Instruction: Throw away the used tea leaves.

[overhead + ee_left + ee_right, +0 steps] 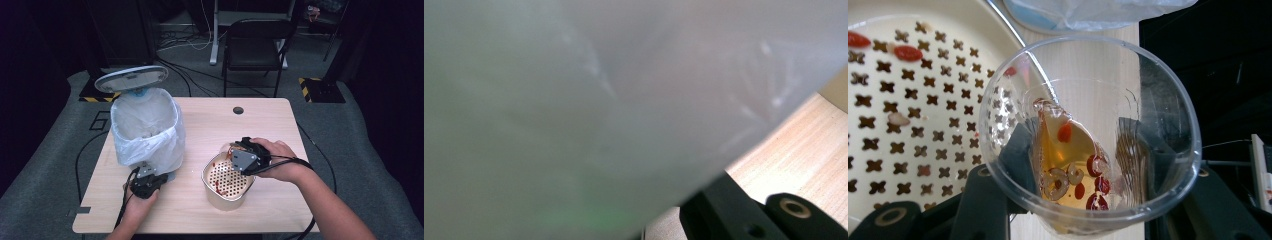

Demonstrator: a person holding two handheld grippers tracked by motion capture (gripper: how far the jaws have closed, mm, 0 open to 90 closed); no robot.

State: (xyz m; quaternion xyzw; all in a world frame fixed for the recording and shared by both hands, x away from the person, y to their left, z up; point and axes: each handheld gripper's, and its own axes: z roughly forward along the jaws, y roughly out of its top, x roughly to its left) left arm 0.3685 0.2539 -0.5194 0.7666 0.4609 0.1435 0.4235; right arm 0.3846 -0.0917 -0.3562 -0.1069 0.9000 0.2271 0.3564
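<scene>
High view: a wooden table [200, 210] is seen bearing a lidded bin [146, 131] lined with a white bag at 9 o'clock and a cream strainer pot [228, 186] at 5 o'clock. The left gripper [146, 172] is held at the bin's base, its jaws read as shut, though what they pinch cannot be told. The right gripper [235, 152] is held over the strainer's 12 o'clock rim. Left gripper view: the white bag [599, 110] is pressed close before the lens, one black jaw seen at 5 o'clock. Right gripper view: a clear plastic cup [1088, 135] is clamped between half-closed jaws and tipped toward the perforated tray [923, 100] at 9 o'clock; amber tea with red berries and pale slices [1073, 175] is pooled at its lower side, and a few berries lie on the tray. The step is judged to be pouring out over the strainer; a steeper tilt is called for next, kept above the tray.
</scene>
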